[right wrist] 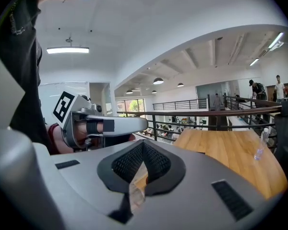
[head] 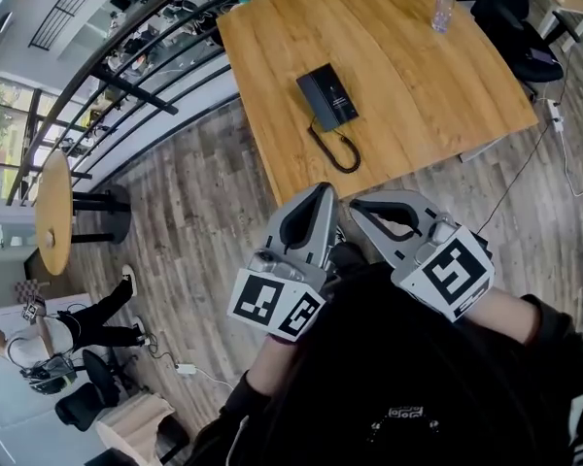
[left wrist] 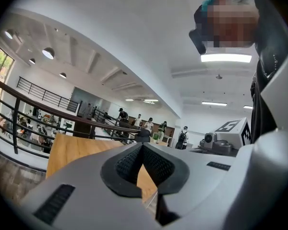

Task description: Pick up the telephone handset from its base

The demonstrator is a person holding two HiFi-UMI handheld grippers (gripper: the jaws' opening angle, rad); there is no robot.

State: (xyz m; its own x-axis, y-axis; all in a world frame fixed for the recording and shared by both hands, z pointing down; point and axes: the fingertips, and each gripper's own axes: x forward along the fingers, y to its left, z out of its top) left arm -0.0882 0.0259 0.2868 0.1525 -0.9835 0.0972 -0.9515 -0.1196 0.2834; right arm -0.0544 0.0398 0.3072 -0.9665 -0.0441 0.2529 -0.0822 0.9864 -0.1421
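Left gripper (head: 325, 190) closed, telephone (head: 327, 97) on table (head: 418, 81)

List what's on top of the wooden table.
On the wooden table lie a black telephone, its curled cord trailing toward the near edge, and a clear bottle near the far corner. The tabletop beneath the telephone is hidden.
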